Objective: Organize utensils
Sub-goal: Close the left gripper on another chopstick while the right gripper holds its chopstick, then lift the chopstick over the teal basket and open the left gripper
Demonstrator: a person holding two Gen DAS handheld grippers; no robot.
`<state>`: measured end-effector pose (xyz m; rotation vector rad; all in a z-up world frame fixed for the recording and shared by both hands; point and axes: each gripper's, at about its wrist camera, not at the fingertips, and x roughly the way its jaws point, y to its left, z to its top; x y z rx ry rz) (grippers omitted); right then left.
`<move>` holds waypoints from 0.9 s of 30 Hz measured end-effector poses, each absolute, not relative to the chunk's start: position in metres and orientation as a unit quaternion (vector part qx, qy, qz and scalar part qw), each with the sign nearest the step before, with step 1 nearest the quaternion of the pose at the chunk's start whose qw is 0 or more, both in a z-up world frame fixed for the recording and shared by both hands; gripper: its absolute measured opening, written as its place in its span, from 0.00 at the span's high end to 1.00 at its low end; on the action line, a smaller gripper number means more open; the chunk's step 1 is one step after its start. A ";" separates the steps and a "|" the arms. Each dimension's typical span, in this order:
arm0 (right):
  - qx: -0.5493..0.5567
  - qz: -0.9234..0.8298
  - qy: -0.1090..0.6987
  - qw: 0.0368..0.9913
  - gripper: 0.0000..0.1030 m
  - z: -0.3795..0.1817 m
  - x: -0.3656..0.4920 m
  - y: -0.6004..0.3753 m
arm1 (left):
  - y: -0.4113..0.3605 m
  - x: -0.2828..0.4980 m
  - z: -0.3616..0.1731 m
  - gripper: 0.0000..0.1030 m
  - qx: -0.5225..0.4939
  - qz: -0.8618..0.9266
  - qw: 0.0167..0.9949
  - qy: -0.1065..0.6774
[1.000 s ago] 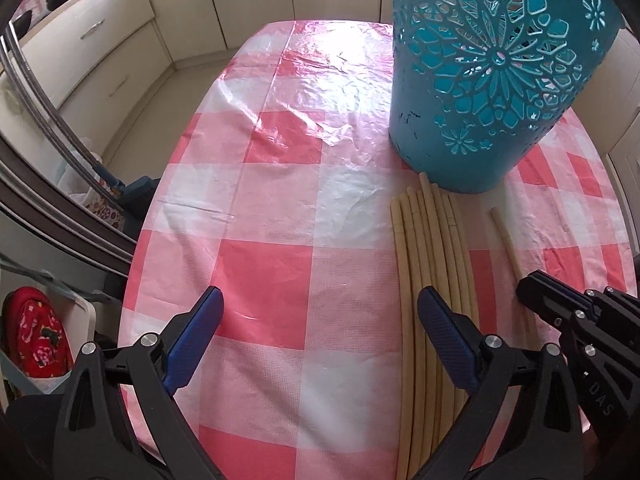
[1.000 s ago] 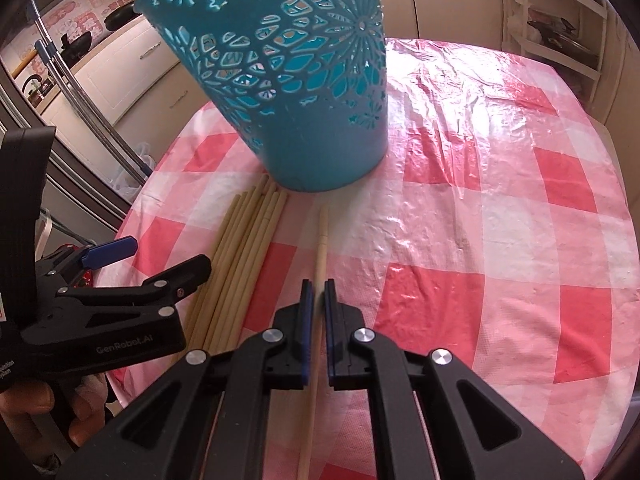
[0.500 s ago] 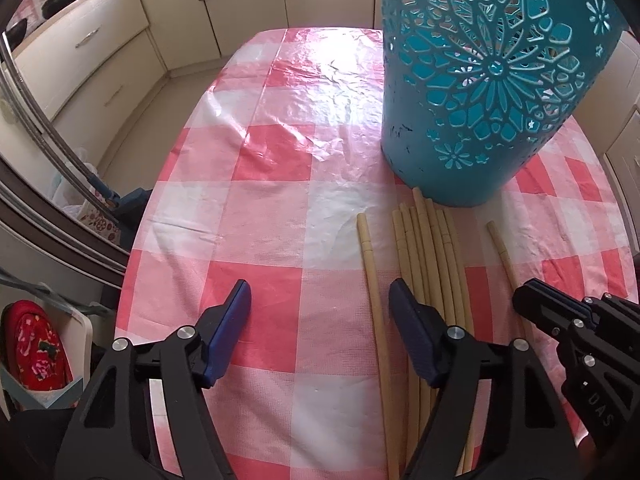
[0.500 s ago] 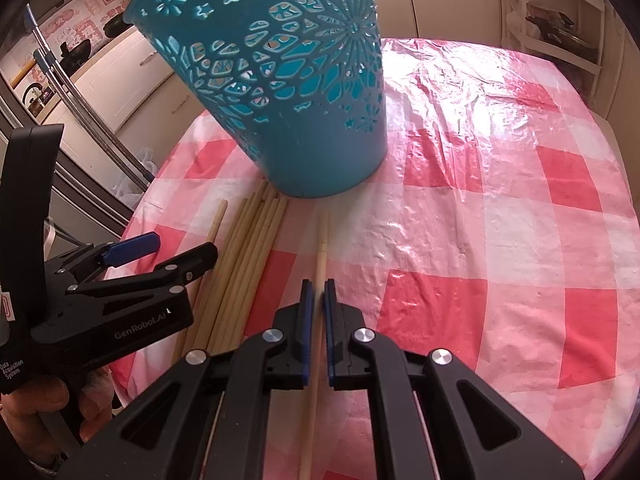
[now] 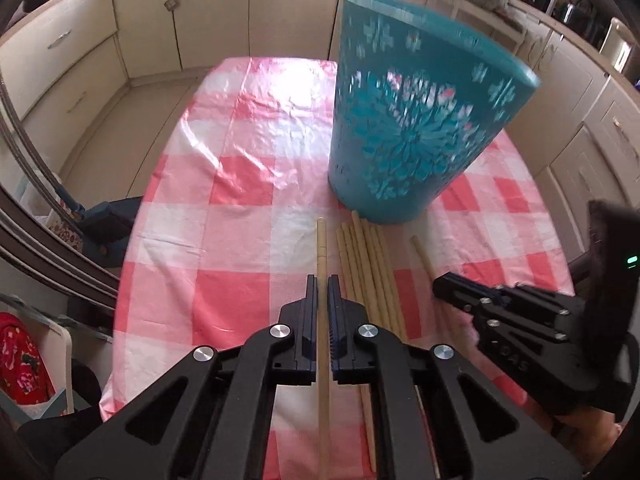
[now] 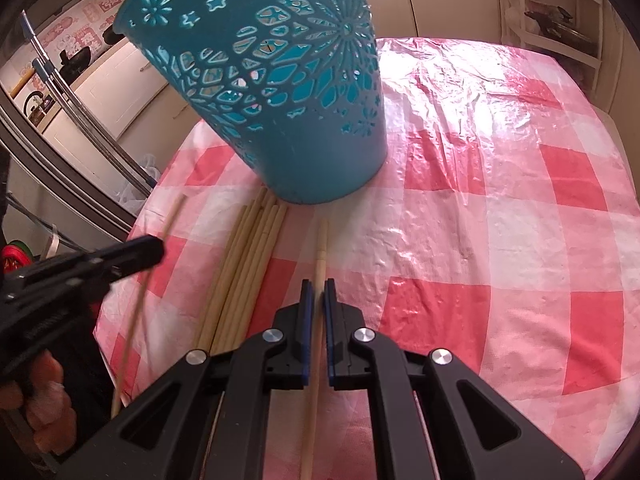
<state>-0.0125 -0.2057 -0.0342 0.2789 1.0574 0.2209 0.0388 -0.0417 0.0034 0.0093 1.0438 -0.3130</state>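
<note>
Pale wooden chopsticks everywhere: the left gripper is clamped on one chopstick, the right gripper is pinching another chopstick. The loose bundle lies between them near the tablecloth's near edge, touching the teal basket.

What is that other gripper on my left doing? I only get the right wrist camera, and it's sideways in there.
Observer: The left wrist view shows the left gripper shut on one chopstick, a pad on each side.
Operator: Can you see the top of the blue basket? Mine cuts it off.
Observer: Yes. The basket stands upright with its whole rim in view, though it looks blurred.
Operator: Is there anything on my gripper I can't see?
Observer: A small green light glows on the body of the right gripper.
</note>
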 end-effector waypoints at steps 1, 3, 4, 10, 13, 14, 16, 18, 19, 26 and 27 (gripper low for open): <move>0.138 0.105 0.502 0.847 0.94 -0.034 -0.012 -0.207 | -0.036 0.037 0.020 0.96 -0.007 -0.153 0.862 0.484; 0.147 0.107 0.504 0.845 0.94 -0.035 -0.012 -0.209 | -0.030 0.035 0.060 0.96 -0.036 -0.171 0.876 0.450; 0.150 0.107 0.504 0.844 0.94 -0.035 -0.011 -0.210 | -0.029 0.034 0.081 0.96 -0.045 -0.180 0.885 0.428; 0.161 0.107 0.503 0.843 0.94 -0.035 -0.012 -0.215 | -0.051 0.054 0.177 0.96 -0.071 -0.215 0.930 0.291; 0.161 0.108 0.502 0.843 0.94 -0.034 -0.013 -0.216 | -0.068 0.078 0.198 0.95 -0.083 -0.203 0.947 0.235; 0.161 0.108 0.502 0.843 0.94 -0.035 -0.013 -0.216 | -0.073 0.088 0.200 0.95 -0.087 -0.191 0.952 0.221; 0.161 0.108 0.501 0.843 0.94 -0.035 -0.013 -0.214 | -0.082 0.103 0.201 0.95 -0.092 -0.166 0.961 0.200; 0.161 0.109 0.501 0.843 0.94 -0.035 -0.013 -0.214 | -0.090 0.120 0.197 0.95 -0.099 -0.137 0.967 0.190; 0.162 0.110 0.501 0.843 0.94 -0.035 -0.013 -0.214 | -0.092 0.127 0.191 0.95 -0.102 -0.129 0.968 0.189; 0.172 0.115 0.502 0.840 0.94 -0.036 -0.011 -0.217 | -0.103 0.160 0.131 0.95 -0.086 -0.091 0.968 0.219; 0.172 0.115 0.502 0.839 0.94 -0.036 -0.010 -0.218 | -0.104 0.161 0.123 0.95 -0.082 -0.090 0.967 0.226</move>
